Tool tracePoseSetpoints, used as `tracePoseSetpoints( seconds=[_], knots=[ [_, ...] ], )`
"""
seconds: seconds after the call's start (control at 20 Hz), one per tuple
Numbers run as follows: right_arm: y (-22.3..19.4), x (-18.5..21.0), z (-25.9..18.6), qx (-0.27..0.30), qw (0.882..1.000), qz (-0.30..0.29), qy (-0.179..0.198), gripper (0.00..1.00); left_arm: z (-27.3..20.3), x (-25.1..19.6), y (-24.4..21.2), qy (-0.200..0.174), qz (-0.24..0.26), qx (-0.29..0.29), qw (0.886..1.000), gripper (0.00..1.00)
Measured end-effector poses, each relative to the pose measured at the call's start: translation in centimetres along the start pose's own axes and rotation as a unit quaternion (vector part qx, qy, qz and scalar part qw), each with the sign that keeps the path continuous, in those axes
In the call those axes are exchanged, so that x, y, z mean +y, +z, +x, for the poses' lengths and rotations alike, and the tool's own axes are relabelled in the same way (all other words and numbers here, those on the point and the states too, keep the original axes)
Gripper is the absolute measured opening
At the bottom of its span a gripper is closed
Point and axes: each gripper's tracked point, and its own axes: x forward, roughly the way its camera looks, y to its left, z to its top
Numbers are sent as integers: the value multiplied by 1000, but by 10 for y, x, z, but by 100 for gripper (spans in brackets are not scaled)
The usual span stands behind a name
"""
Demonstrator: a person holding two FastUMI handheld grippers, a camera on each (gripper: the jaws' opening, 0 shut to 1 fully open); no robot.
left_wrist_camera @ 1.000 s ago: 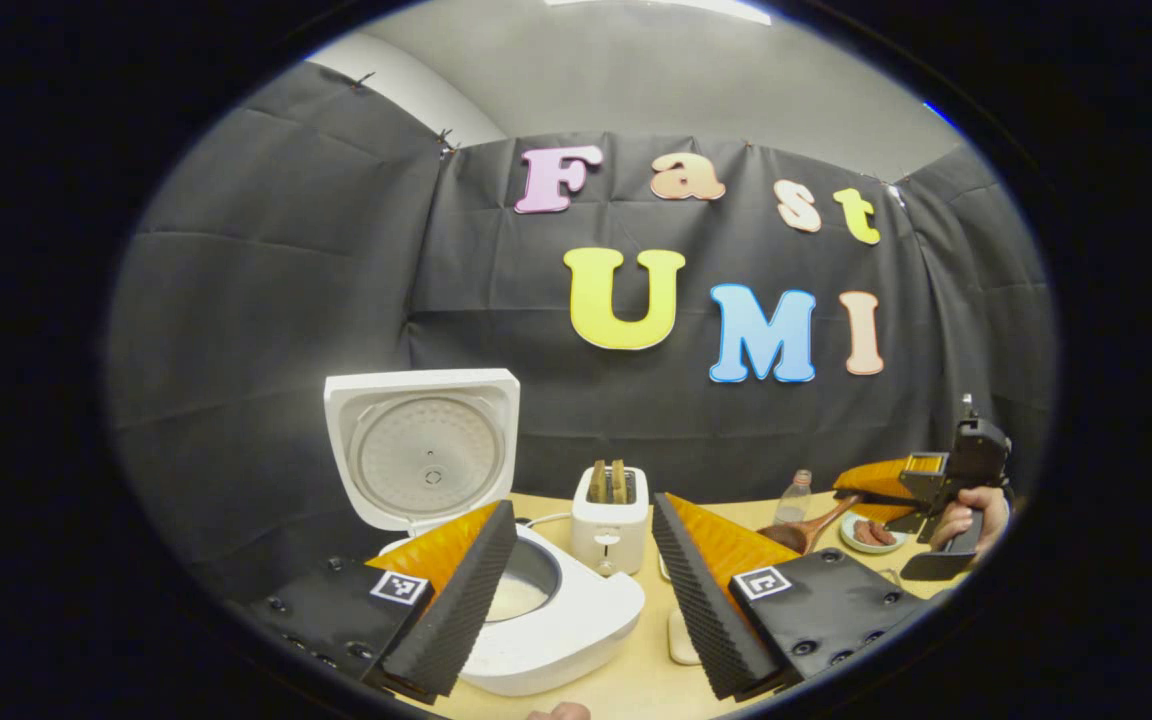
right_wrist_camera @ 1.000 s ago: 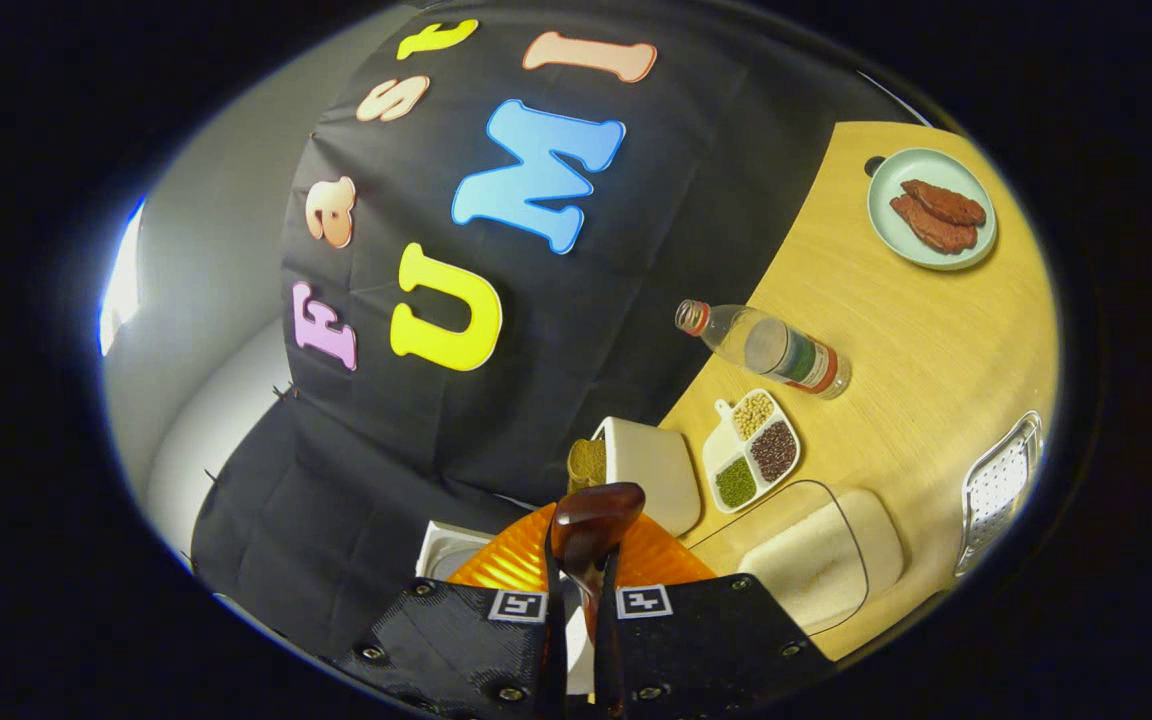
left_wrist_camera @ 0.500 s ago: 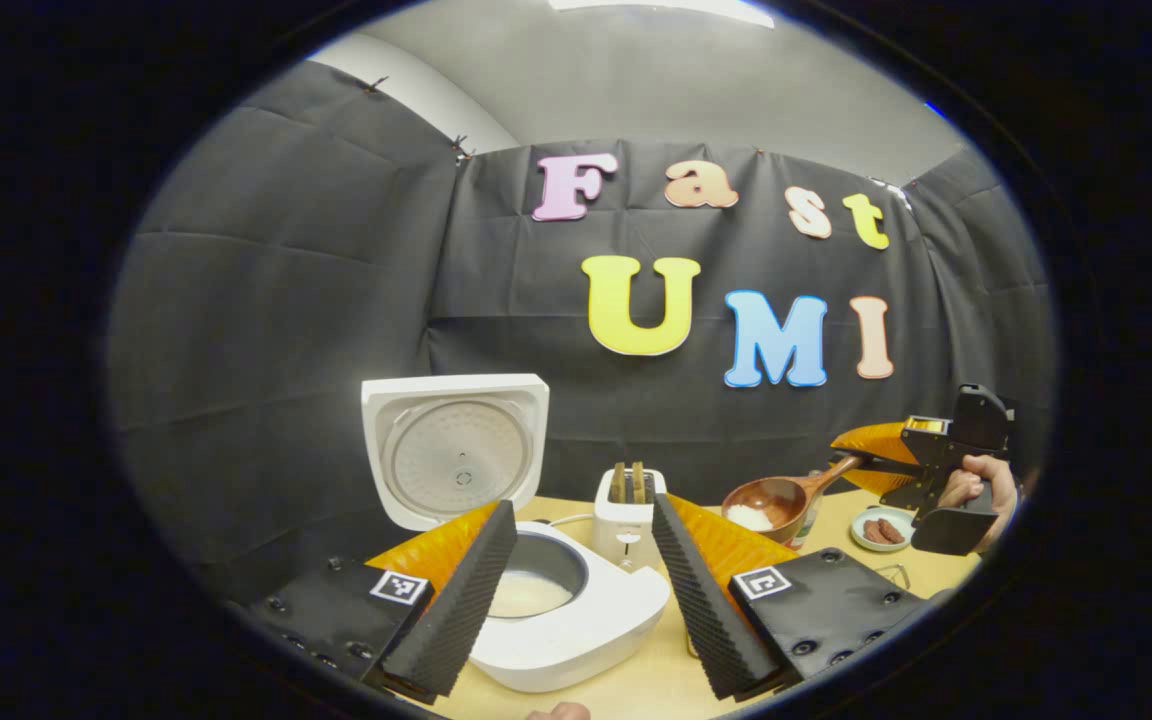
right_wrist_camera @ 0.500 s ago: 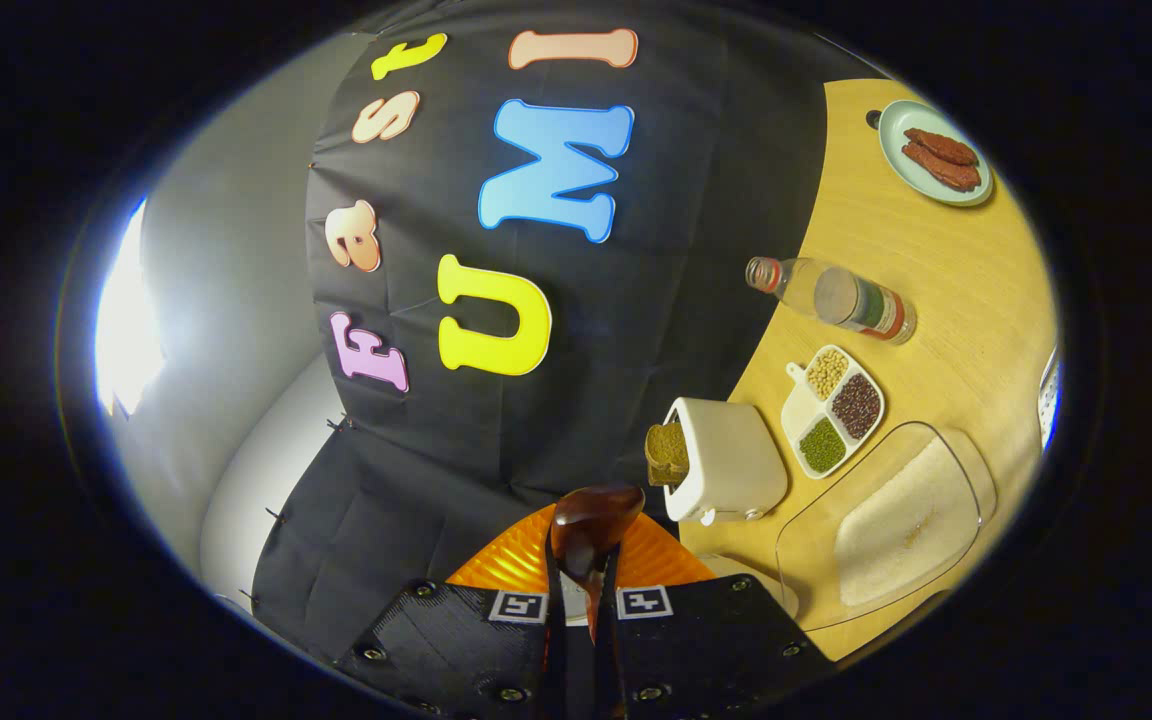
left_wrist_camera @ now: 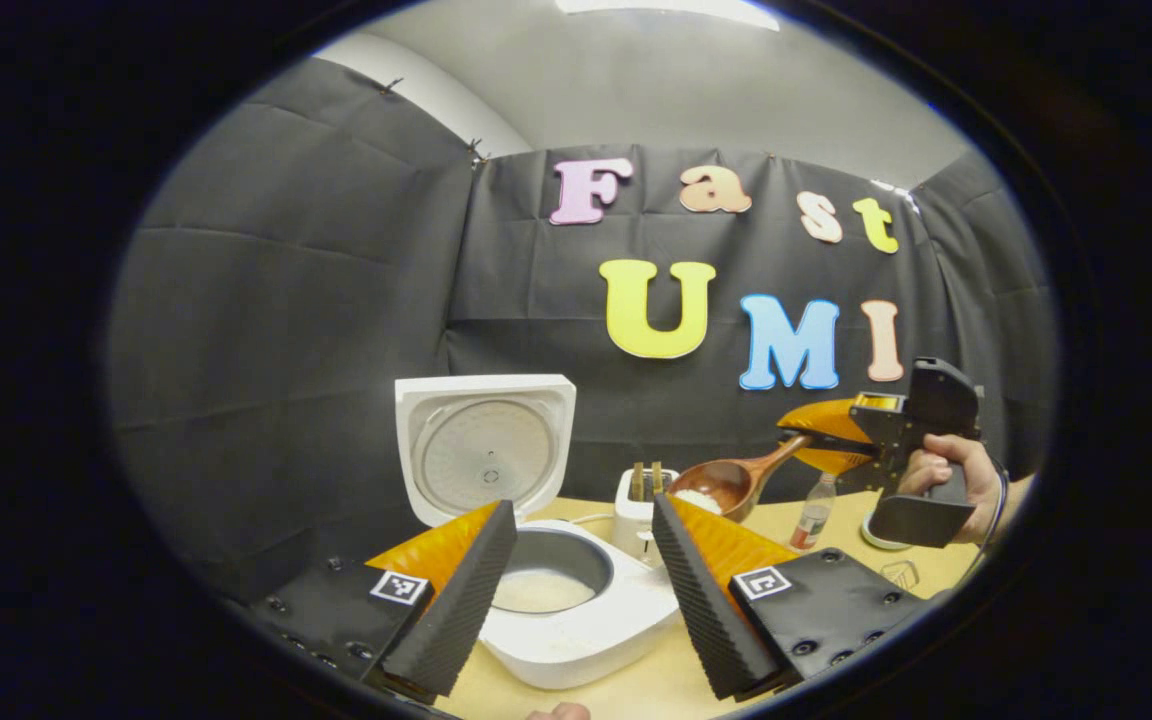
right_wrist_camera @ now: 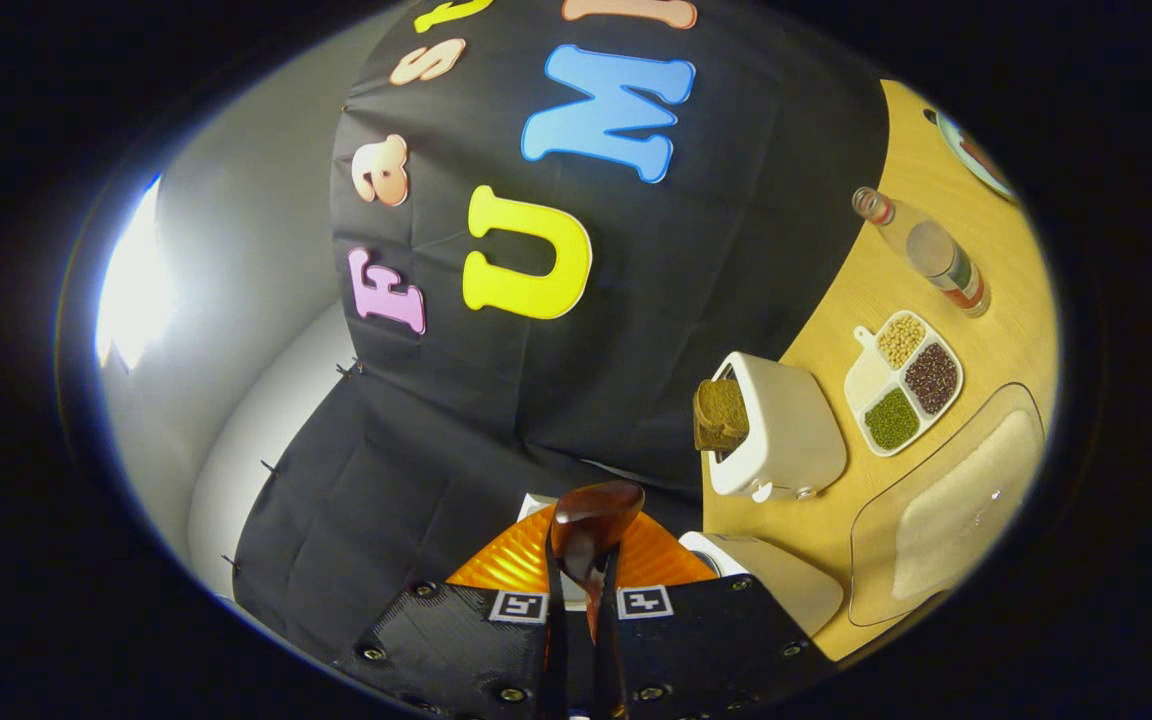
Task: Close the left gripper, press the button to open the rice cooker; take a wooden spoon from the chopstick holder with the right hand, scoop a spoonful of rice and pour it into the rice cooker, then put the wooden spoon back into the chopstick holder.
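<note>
A black cloth wall backs a light wooden table; on it stands the rice cooker, lid raised upright, inner pot showing a pale layer at the bottom. Behind it sits a white toaster with bread in its slots; beside that lie a clear rice tray, a divided dish of beans and a small bottle.

The left gripper hovers low in front of the cooker, jaws wide apart and holding nothing. The right gripper, gripped by a hand, is raised to the right of the cooker, handle roughly level; its jaws are clamped on the handle of the wooden spoon. The spoon bowl carries a small heap of white rice (bowl facing up) and hangs above the toaster, short of the pot.

Risk, as judged: tilting the wrist before the bowl is over the pot would drop rice on the toaster or table; a loose pinch could let the handle rotate.
</note>
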Motion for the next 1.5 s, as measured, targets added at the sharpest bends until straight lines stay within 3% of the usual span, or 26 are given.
tracePoseSetpoints(
  seconds=[0.1, 0.4, 0.6, 0.8, 0.95, 1.25, 1.3, 1.5],
  knots=[
    [-11, 2, 15, 12, 1000, -12, 0, 11, -1, 7, -6, 1, 0, 5, 1000, 92],
    [-38, -2, 67, 50, 997, -61, -9, 11, -4, 22, -19, 8, -4, 17, 1000, 95],
    [-61, -6, 99, 74, 992, -99, -16, 10, -9, 40, -24, 36, -1, 17, 999, 92],
    [-83, -12, 128, 91, 978, -182, -36, 11, -12, 48, -21, 48, -5, 11, 999, 95],
    [-103, -20, 148, 111, 950, -285, -54, 11, -18, 55, -21, 57, -6, 8, 998, 92],
    [-145, -11, 171, 150, 898, -412, -39, 11, -33, 65, -34, 76, -10, 17, 997, 95],
    [-155, -11, 171, 156, 886, -435, -34, 11, -34, 67, -33, 80, -11, 17, 997, 92],
    [-186, -5, 171, 185, 827, -531, -1, 11, -40, 74, -32, 93, -12, 16, 995, 95]
  ],
)
